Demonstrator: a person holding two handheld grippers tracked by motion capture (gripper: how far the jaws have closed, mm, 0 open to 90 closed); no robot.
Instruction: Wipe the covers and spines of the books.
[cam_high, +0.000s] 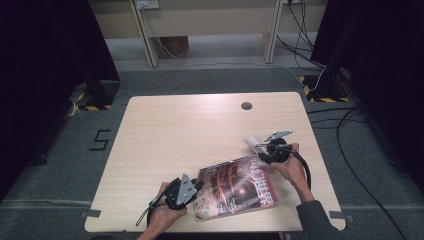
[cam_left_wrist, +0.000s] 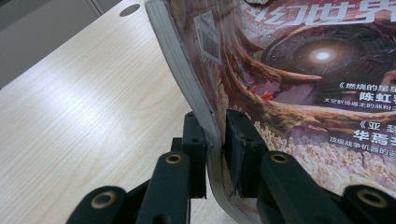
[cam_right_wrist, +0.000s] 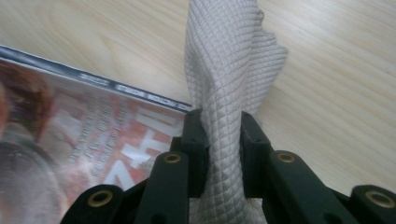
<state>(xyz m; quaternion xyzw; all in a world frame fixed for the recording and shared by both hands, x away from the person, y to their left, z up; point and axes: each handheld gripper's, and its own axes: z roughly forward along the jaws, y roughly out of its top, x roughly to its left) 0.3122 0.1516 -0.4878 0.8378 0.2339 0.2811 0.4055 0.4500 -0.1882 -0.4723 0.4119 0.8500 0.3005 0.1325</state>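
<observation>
The magazine (cam_high: 235, 186) lies near the table's (cam_high: 165, 135) front edge, right of centre, its cover facing up. The high view gives that placing; the left gripper view adds that the left gripper (cam_left_wrist: 215, 140) has its jaws clamped tight on the magazine's edge, one jaw above the cover and one beneath, lifting and bending that side off the wood. The right gripper (cam_high: 260, 150) sits at the magazine's far right corner. Its own view shows the jaws pinched on a pale quilted cloth (cam_right_wrist: 229, 79), which stands up between them beside the magazine's edge.
</observation>
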